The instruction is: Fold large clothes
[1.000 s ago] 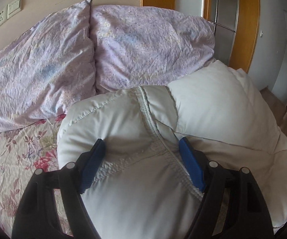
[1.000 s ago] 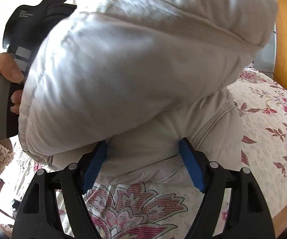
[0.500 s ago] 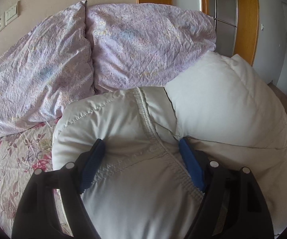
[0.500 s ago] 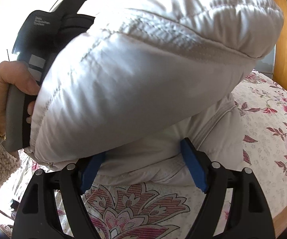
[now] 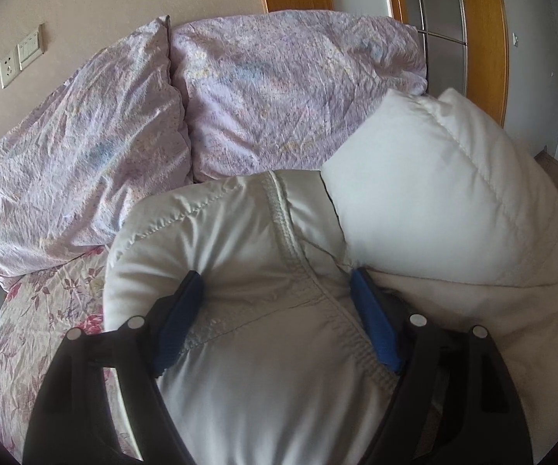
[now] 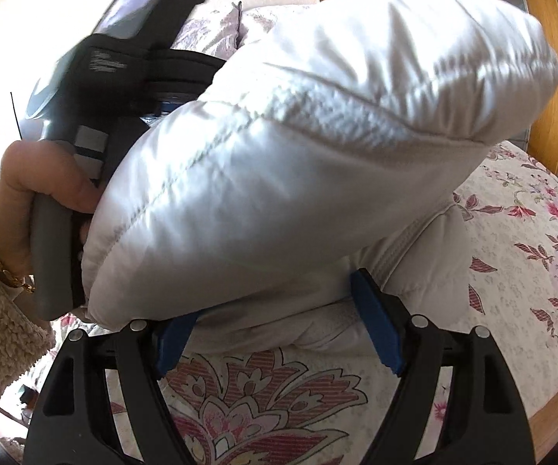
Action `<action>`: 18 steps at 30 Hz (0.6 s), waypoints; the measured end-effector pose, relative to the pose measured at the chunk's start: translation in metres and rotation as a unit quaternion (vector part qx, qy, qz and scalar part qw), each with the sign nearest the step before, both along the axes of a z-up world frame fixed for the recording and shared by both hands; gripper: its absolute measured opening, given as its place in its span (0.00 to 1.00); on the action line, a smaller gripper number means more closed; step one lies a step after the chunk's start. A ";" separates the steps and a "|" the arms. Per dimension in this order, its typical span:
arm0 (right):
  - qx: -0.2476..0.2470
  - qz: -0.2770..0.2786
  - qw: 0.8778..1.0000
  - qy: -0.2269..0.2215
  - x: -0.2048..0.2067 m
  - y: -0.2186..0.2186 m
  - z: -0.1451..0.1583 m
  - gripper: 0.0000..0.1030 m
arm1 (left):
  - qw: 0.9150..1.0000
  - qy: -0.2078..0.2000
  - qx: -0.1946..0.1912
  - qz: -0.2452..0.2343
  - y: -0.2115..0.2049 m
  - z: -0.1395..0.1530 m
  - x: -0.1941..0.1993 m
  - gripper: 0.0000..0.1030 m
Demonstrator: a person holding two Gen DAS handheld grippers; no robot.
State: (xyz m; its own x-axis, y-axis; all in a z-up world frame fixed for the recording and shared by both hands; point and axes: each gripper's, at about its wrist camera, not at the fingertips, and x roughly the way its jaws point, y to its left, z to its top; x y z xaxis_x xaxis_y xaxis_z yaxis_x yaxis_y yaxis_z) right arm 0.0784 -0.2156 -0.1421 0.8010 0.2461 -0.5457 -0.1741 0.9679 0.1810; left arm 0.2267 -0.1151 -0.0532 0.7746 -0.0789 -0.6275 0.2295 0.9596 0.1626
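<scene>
Through the left wrist camera I see my left tongs (image 5: 279, 310) spread wide around a thick bundle of the white padded coat (image 5: 263, 348). Its puffed fabric and an elastic seam fill the whole gap between the blue pads (image 5: 180, 319), and both pads press into it, so I read this as a grip on a bulky fold. Beyond the tips the coat bulges forward, and to the right of the tongs another padded panel stands up higher. Further ahead lie two lilac pillows (image 5: 240, 97), and to the left, below the coat, the floral bedsheet (image 5: 46, 310) shows.

Through the right wrist camera my right tongs (image 6: 275, 317) also stand wide, with a lower layer of the coat (image 6: 317, 155) between the blue pads. I cannot tell for certain that they squeeze it, though the right pad touches the fabric. Above the tongs a big lobe of coat hangs lifted in the air. At its left end a hand (image 6: 35, 201) holds the other gripper.

I judge the fold about half made: one part is raised over the rest but not laid flat. Lowering, smoothing and any further folds remain.
</scene>
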 end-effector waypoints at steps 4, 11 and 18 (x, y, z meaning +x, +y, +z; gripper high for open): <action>0.005 -0.002 1.000 -0.002 -0.010 -0.003 0.005 0.77 | 1.000 -0.011 -0.009 -0.003 0.010 0.011 -0.021 0.79; 0.004 -0.003 0.999 -0.039 -0.042 -0.012 0.026 0.77 | 1.000 -0.022 -0.019 -0.010 0.020 0.022 -0.058 0.80; -0.010 0.003 0.995 -0.103 -0.070 -0.022 0.073 0.77 | 0.999 -0.007 -0.051 -0.010 0.034 0.024 -0.074 0.81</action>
State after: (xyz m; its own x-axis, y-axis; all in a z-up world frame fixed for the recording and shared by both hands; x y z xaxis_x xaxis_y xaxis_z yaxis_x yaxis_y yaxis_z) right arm 0.0083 -0.2381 -0.0692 0.8952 0.2420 -0.3743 -0.2114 0.9698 0.1215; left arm 0.1525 -0.0816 -0.0297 0.7806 -0.1579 -0.6048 0.2476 0.9665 0.0672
